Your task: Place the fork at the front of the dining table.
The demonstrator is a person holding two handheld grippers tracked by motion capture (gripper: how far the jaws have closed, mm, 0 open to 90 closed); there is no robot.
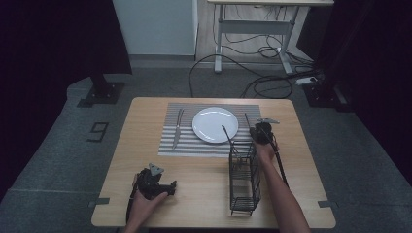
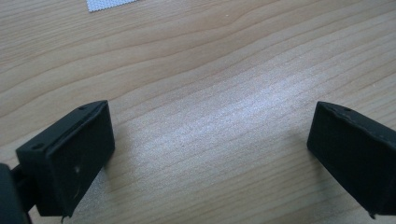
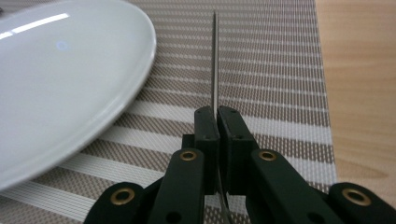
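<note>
Right tongs (image 3: 217,122) clamped on knife (image 3: 215,60), over placemat (image 3: 280,70) right of plate (image 3: 70,79); lower it flat, parallel, beside the rim. Left tongs (image 2: 205,154) apart, empty, on counter (image 2: 210,56).

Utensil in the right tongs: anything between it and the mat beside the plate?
Nothing visible. The right tongs are shut on the utensil over bare mat; the plate lies aside.
</note>
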